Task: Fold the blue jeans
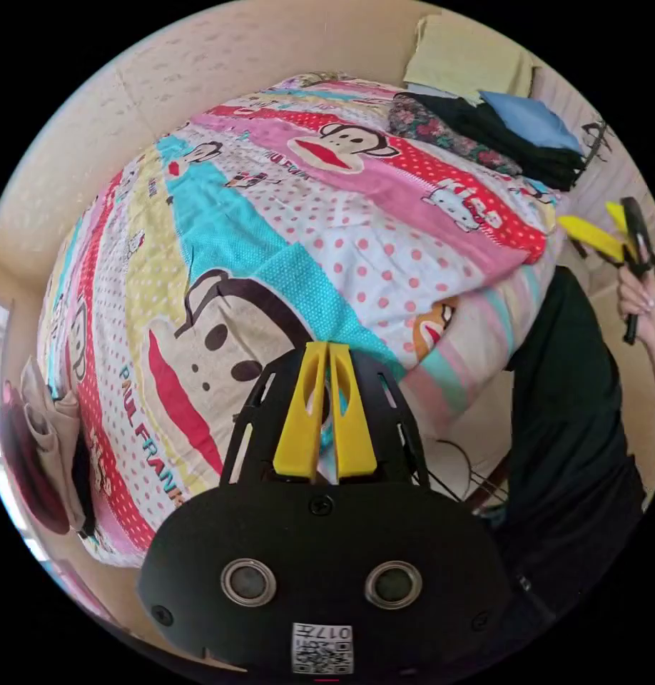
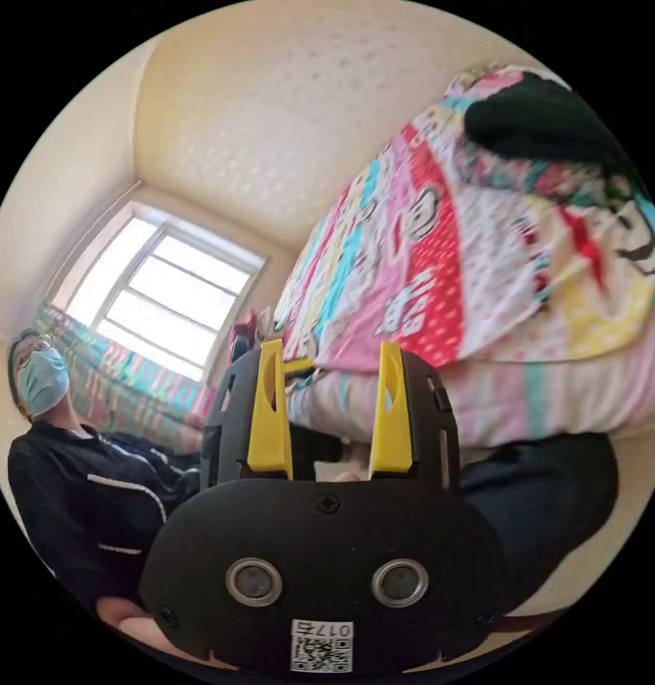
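Note:
My left gripper (image 1: 328, 347) hovers over the near corner of the bed, jaws shut together with nothing between them. At the bed's far corner lies a stack of folded clothes (image 1: 499, 135): dark pieces, a floral one, and a folded blue garment (image 1: 533, 120) on top; I cannot tell whether it is the jeans. A hand holds my right gripper (image 1: 604, 227) off the bed's side, jaws apart. In the right gripper view, the right gripper (image 2: 331, 349) stands open and empty, low beside the bed, with the dark stack (image 2: 534, 114) far off.
A bright cartoon-print sheet (image 1: 285, 235) covers the bed (image 2: 484, 285). The person in black clothing (image 1: 570, 428) stands at the bed's side. A window (image 2: 163, 285) is behind them. Red and beige items (image 1: 35, 457) hang beyond the bed. A pale yellow cloth (image 1: 463, 57) lies by the wall.

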The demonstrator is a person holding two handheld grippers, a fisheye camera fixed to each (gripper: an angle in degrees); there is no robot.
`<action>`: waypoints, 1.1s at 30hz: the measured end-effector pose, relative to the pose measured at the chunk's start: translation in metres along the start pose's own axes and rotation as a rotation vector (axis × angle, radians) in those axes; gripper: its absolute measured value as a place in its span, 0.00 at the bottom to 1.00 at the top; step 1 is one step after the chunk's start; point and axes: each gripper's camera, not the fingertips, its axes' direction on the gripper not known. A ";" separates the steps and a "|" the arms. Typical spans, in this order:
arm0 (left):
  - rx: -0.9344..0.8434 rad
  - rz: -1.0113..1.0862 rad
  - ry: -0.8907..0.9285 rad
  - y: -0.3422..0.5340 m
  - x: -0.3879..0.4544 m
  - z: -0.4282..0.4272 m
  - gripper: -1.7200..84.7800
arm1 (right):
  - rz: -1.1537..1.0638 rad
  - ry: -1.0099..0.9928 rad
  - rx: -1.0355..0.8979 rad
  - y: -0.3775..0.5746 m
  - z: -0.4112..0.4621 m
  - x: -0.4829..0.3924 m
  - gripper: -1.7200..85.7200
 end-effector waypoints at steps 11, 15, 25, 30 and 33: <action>0.154 -0.335 0.532 0.052 -0.092 0.053 0.01 | 0.278 0.382 0.468 -0.191 -0.135 0.098 0.22; 0.178 -0.353 0.556 0.060 -0.101 0.061 0.01 | 0.139 0.429 0.587 -0.204 -0.076 0.009 0.11; 0.237 -0.411 0.651 0.087 -0.121 0.058 0.05 | -0.731 -0.146 -0.110 -0.063 0.226 -0.313 0.08; 0.376 -0.491 0.650 0.122 -0.147 0.008 0.18 | -0.440 -0.360 -0.445 0.077 0.328 -0.289 0.11; 0.472 -0.423 0.476 0.130 -0.153 -0.034 0.18 | -0.355 -0.512 -0.420 0.112 0.307 -0.271 0.12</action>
